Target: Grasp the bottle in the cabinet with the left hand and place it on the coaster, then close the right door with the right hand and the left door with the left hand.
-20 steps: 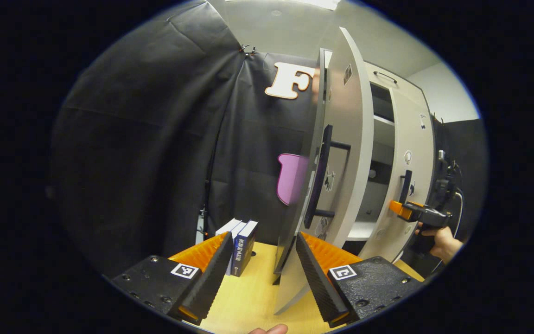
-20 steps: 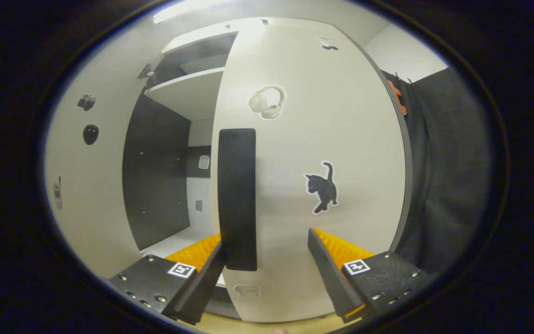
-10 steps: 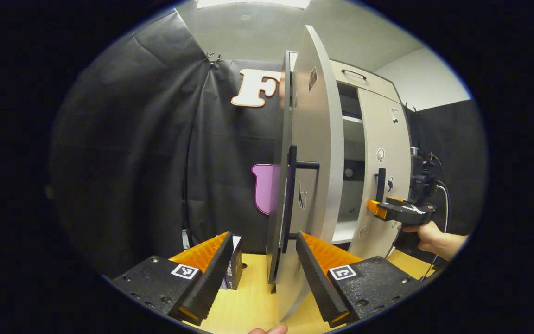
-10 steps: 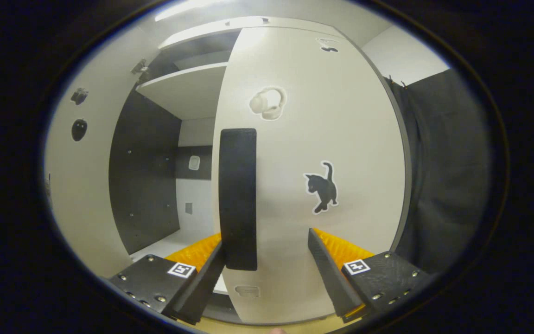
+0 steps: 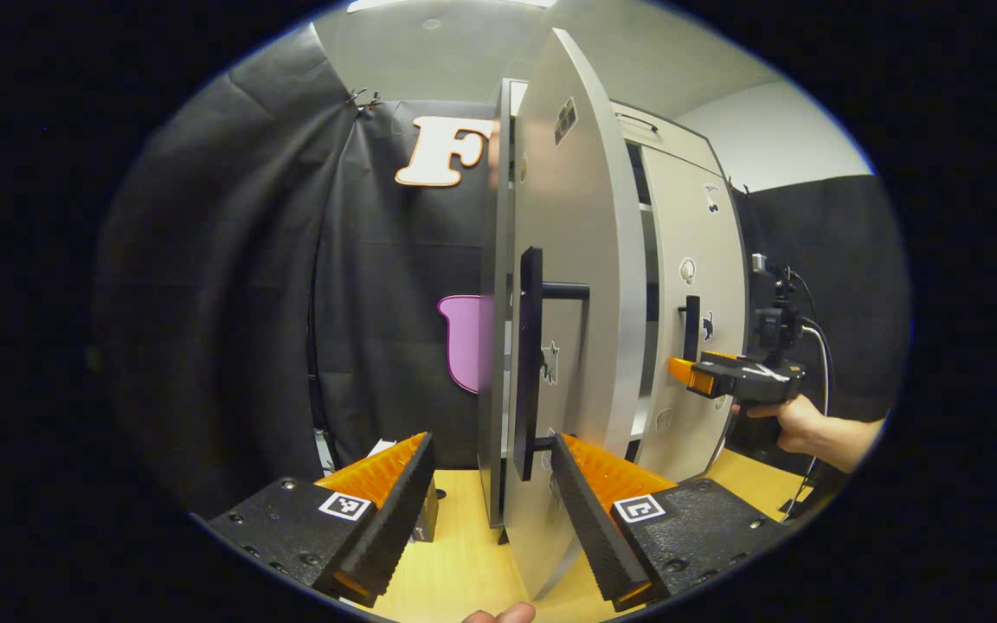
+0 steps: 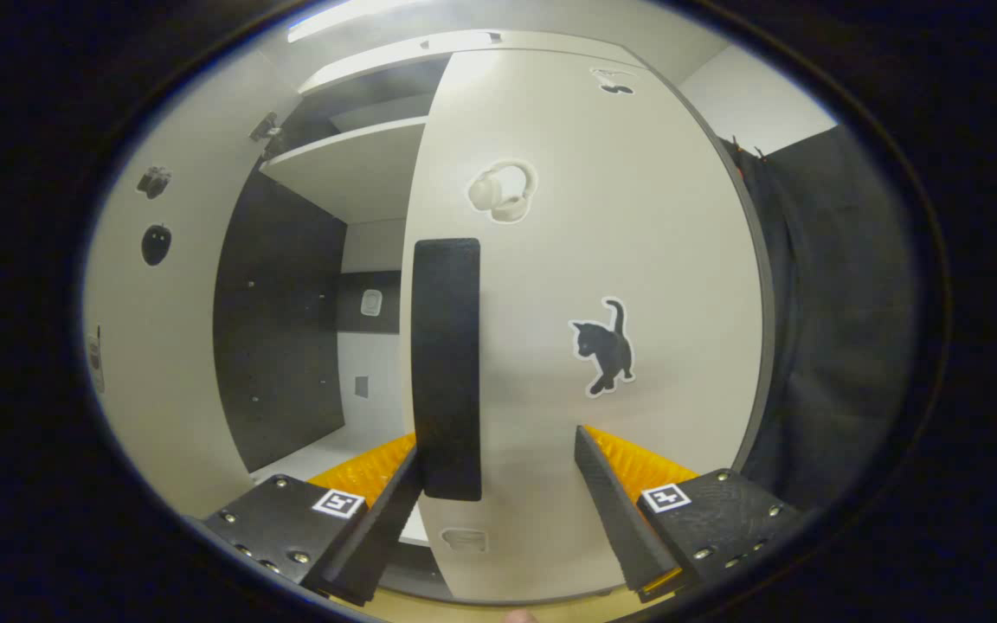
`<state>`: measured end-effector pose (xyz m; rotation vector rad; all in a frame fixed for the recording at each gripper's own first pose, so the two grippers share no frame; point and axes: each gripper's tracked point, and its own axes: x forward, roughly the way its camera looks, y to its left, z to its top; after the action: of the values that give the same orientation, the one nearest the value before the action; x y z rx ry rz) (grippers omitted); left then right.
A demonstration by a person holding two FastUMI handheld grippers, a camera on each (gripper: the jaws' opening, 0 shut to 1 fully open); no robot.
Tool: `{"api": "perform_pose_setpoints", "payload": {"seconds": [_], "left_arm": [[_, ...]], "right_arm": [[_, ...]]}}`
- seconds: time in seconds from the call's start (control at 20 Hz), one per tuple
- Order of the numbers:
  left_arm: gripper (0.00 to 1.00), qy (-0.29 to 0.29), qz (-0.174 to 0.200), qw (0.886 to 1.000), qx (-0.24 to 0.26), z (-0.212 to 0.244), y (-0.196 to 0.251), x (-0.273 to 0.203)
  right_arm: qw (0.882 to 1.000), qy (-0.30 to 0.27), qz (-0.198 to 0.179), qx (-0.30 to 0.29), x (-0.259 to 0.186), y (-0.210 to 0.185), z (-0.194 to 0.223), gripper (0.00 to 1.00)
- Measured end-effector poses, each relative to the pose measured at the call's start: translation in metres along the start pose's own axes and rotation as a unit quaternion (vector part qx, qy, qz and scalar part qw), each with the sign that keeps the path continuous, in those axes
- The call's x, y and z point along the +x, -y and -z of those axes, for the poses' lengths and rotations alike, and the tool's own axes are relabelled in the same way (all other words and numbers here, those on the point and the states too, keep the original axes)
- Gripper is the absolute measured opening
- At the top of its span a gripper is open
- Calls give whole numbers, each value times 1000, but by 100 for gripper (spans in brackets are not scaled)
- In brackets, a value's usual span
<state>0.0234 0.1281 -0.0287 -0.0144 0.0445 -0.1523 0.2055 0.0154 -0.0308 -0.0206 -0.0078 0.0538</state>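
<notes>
White left door between gaping left gripper | right gripper wide, straddling handle

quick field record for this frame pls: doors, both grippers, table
left door: pale grey cabinet door, ajar, nearly edge-on in the left gripper view
left handle: black bar
left gripper: open, fingers either side of the door's edge
right door: pale grey cabinet door with black cat sticker, ajar, shelves visible beside it
right gripper: open, at the black bar handle
table: light wood top
</notes>
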Motion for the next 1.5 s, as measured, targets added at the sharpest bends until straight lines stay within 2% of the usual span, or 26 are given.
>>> {"api": "perform_pose_setpoints", "payload": {"seconds": [0.3,0.5,0.85,1.15,1.5], "left_arm": [[87,1,20,1000,-20,2,24,6],[87,6,31,999,-12,-1,42,11],[87,10,52,997,-48,3,75,25],[90,15,56,998,-18,3,96,39],[95,18,73,997,-21,4,131,76]], "right_arm": [[1000,-5,-19,-7,-22,1,4,100],[1000,-6,-17,-6,-44,16,4,100],[1000,-23,0,6,-70,55,10,100],[998,-42,6,42,-83,70,21,100],[996,-70,5,59,-97,78,39,100]]}}
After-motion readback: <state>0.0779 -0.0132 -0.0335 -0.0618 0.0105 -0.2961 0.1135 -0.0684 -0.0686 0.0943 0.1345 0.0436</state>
